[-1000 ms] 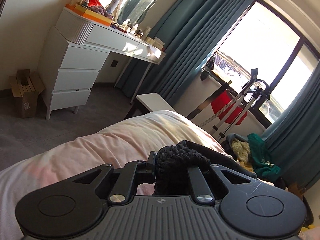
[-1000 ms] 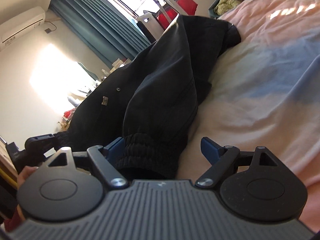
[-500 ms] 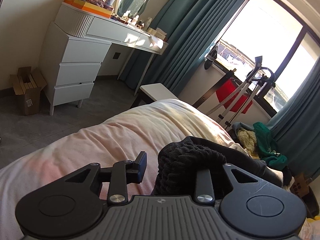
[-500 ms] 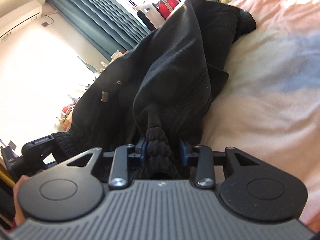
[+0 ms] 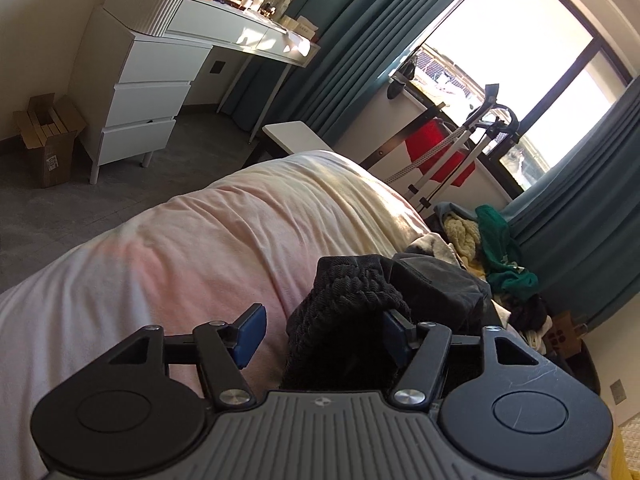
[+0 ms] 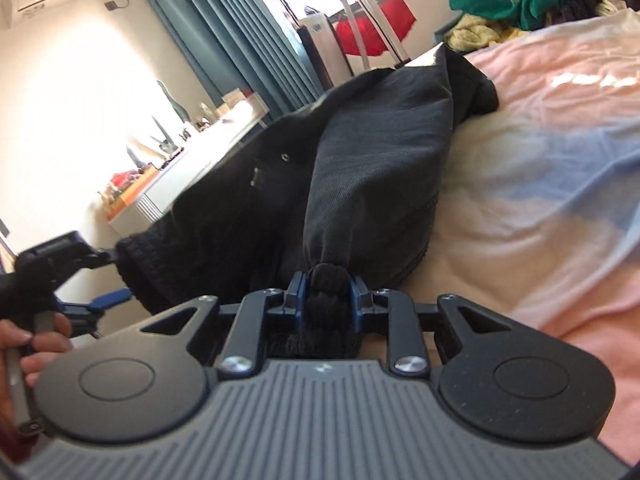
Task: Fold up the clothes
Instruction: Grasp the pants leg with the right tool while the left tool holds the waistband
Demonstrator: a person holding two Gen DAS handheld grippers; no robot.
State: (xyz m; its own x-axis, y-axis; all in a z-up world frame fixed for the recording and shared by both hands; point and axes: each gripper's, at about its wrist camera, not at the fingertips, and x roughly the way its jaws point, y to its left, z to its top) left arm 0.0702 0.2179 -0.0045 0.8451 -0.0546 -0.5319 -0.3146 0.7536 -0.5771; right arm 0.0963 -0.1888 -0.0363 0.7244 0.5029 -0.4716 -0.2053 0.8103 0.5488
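A black jacket [image 6: 368, 168] with ribbed knit cuffs lies bunched on the pink bed cover [image 6: 540, 208]. My right gripper [image 6: 329, 300] is shut on one ribbed cuff [image 6: 328, 280], with the sleeve running away from it. My left gripper [image 5: 322, 332] is open; the jacket's ribbed hem [image 5: 348, 292] rests against its right pad while the left pad [image 5: 250, 334] stands apart over the bed cover [image 5: 200, 248]. The left gripper also shows in the right wrist view [image 6: 84, 276], held by a hand, its jaws open at the hem.
A white dresser [image 5: 148, 92] and a cardboard box [image 5: 48, 140] stand across the grey floor. A pile of clothes [image 5: 492, 248] lies beside the bed near the teal curtain. A stand with red cloth [image 5: 440, 152] is by the window.
My left gripper has opened and let go of the ribbed hem. My right gripper has closed on the cuff and lifted the sleeve slightly.
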